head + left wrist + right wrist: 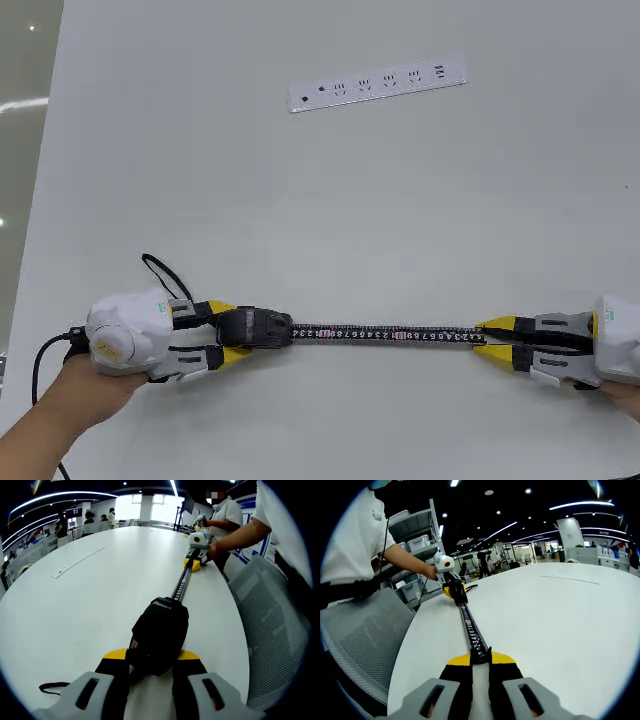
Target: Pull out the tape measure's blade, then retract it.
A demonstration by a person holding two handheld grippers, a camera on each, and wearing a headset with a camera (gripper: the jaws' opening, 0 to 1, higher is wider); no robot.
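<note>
A white table (400, 200) carries a white power strip (378, 85), lying flat toward its far side.

Open table (300, 200) between blade (385, 334), power strip (378, 84)

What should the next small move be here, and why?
Probably ease the right gripper toward the case, letting the blade retract: the blade already spans between the grippers, with the left gripper shut on the case.

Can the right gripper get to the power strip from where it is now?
Probably not yet. The right gripper is shut on the blade, stretched to the tape measure case in the left gripper. The table between it and the power strip looks bare, though.
</note>
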